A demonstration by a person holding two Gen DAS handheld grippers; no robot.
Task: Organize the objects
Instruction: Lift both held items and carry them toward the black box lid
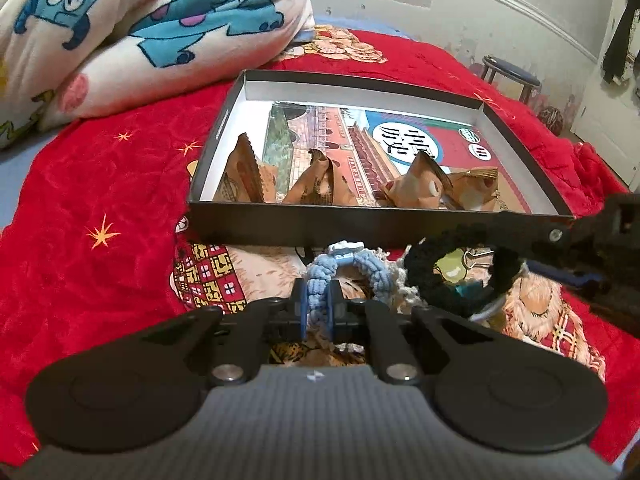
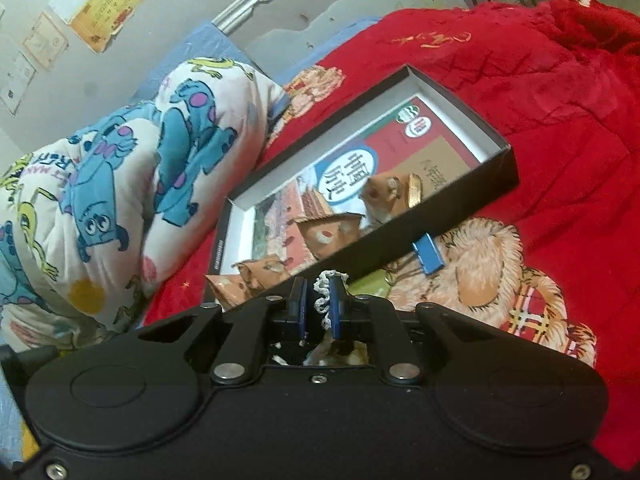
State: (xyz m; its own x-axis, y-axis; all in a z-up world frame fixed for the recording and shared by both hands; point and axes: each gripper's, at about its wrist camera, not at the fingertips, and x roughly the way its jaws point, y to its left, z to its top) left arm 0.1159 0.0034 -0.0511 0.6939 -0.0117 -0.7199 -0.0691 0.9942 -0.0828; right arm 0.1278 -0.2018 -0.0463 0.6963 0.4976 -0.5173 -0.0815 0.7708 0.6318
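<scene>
Bed covered by a red blanket (image 1: 100,184) with star and bear print; a rolled cartoon-monster quilt (image 1: 132,36) lies at its far left.

A shallow black box (image 1: 360,222) sits on the blanket just beyond both grippers. It holds a picture book (image 1: 360,136) flat on its floor, with several tan snack packets (image 1: 316,184) lying on the book along the near wall.

Pile of hair ties on the blanket, in front of the box's near wall. Black crocheted tie (image 1: 424,276) loops up at the right, with a binder clip (image 1: 476,258) just behind it. A blue clip (image 2: 428,252) lies against the box wall in the right wrist view.

Left gripper (image 1: 318,304): clenched on the blue braided tie (image 1: 352,270), which rests beside the black one.

Right gripper (image 2: 318,300): nearly closed around a white lacy tie (image 2: 322,296); firm pinch or not, cannot tell.
</scene>
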